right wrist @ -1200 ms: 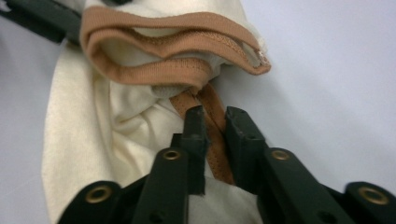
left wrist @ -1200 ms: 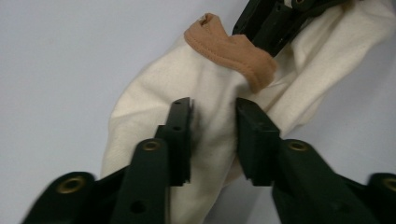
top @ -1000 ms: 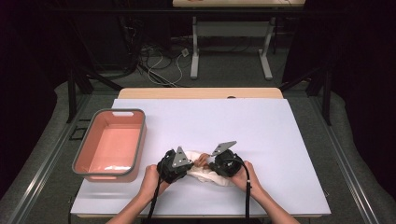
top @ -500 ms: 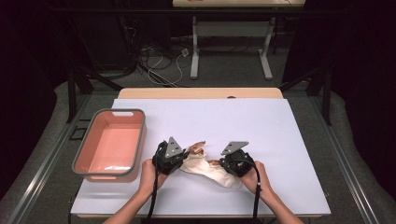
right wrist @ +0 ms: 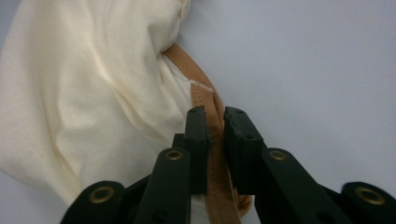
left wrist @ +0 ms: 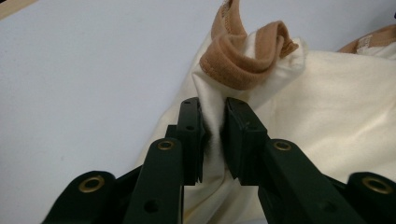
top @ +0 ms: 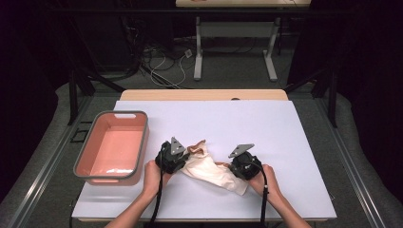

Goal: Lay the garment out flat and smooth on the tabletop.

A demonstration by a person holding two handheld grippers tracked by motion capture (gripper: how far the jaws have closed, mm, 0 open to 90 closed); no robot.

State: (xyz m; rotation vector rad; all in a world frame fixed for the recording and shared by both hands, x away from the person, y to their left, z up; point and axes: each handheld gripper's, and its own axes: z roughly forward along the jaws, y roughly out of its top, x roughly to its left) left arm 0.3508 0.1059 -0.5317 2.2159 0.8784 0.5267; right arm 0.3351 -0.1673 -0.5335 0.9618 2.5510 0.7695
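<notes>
On your table [top: 294,142]: garment [top: 211,171] lies between your grippers, tub [top: 113,147] well left of it.

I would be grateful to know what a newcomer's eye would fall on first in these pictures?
Most striking is the cream garment with tan trim, stretched between the two tools near the front of the white table. The left tool has cream cloth between its jaws, the right tool a tan strap; both have just been opening. The salmon-pink bin sits at the left.
</notes>
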